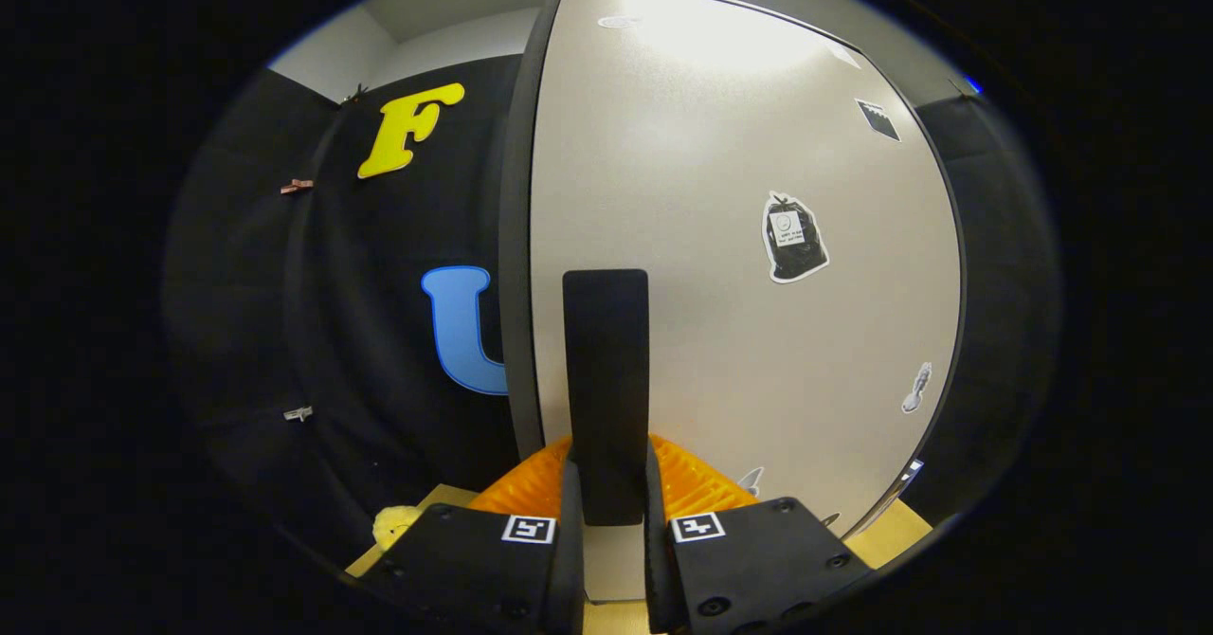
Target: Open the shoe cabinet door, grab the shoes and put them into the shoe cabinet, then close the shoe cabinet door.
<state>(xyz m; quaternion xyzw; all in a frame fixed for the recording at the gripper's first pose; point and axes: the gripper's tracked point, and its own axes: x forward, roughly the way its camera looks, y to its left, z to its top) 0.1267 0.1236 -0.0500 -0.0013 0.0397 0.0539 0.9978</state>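
- The shoe cabinet door point(739, 237) is seen directly ahead, its long axis upright.
- Its black handle point(606, 370), running from 6 to 12 o'clock, is clamped between both fingers of the nearly closed hand-held gripper point(606, 512).
- A sticker point(794, 237) is stuck at 2 o'clock from the handle.

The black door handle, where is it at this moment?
In the gripper view, the black door handle stands upright on the pale cabinet door, near its left edge, and its lower end sits between the tongs, which are closed on it.
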